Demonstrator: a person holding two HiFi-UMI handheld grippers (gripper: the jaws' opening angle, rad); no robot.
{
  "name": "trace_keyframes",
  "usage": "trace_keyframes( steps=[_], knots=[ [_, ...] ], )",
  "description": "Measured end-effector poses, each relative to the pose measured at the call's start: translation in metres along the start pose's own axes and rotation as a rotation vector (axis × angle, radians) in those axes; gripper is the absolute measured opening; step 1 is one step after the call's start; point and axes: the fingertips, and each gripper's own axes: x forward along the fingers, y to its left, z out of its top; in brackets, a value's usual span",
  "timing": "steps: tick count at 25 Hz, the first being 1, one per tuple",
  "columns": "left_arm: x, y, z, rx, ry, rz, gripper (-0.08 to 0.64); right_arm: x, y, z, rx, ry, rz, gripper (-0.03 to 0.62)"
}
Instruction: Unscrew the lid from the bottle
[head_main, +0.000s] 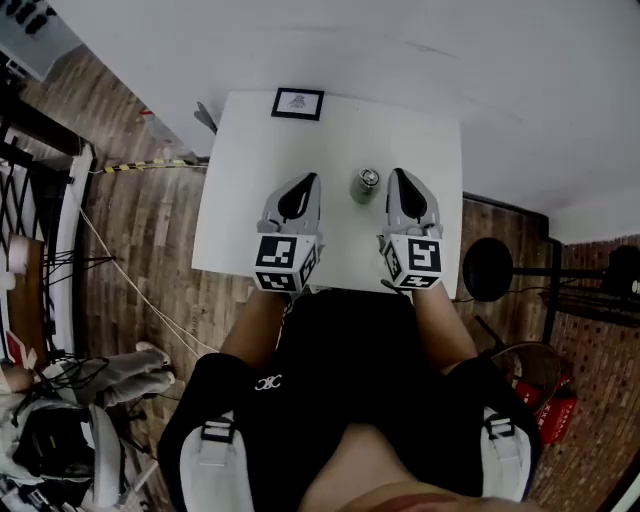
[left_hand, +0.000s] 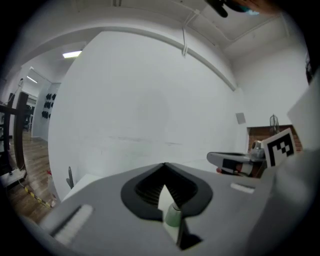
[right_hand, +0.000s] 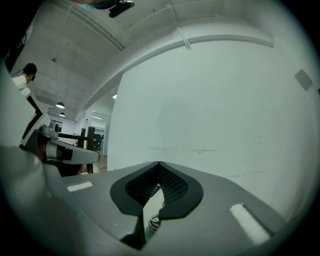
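A small greenish bottle (head_main: 365, 187) with a shiny metal lid (head_main: 369, 178) stands upright on the white table (head_main: 250, 170). Both grippers hover over the table's near half, one on each side of it. My left gripper (head_main: 310, 178) is left of the bottle, shut and empty. The right gripper (head_main: 397, 172) is close on its right, also shut with nothing held. In the left gripper view the bottle (left_hand: 173, 216) shows low through the gap behind the closed tips (left_hand: 164, 164). The right gripper view has the bottle (right_hand: 154, 221) in the same low gap.
A small framed picture (head_main: 297, 103) lies at the table's far edge. A black round stand (head_main: 488, 268) sits on the wooden floor to the right, and cables (head_main: 120, 275) trail on the left. The person's lap (head_main: 345, 340) meets the near table edge.
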Motion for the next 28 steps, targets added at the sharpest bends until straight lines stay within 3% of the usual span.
trace_keyframes(
  steps=[7,10,17,20,21,23,25,28],
  knots=[
    [0.027,-0.004,-0.042,0.036,0.079,-0.099,0.052,0.004,-0.004,-0.024,-0.076,-0.009,0.046,0.0],
    [0.035,-0.005,-0.056,0.02,0.097,-0.123,0.054,0.005,-0.013,-0.036,-0.049,0.001,0.037,0.0],
    [0.052,-0.01,-0.086,0.101,0.119,-0.172,0.054,0.004,-0.022,-0.072,0.023,0.071,0.045,0.0],
    [0.059,-0.019,-0.096,0.103,0.131,-0.235,0.054,0.009,-0.022,-0.084,0.026,0.094,0.073,0.0],
    [0.062,-0.022,-0.099,0.101,0.134,-0.254,0.067,0.011,-0.019,-0.088,0.029,0.105,0.099,0.014],
    [0.066,-0.028,-0.105,0.094,0.141,-0.291,0.105,0.017,-0.011,-0.098,0.038,0.133,0.157,0.105],
    [0.069,-0.035,-0.113,0.108,0.155,-0.333,0.181,0.02,-0.006,-0.107,0.046,0.166,0.196,0.142],
    [0.075,-0.045,-0.127,0.145,0.178,-0.381,0.209,0.022,-0.002,-0.122,0.059,0.209,0.236,0.176]
  ],
)
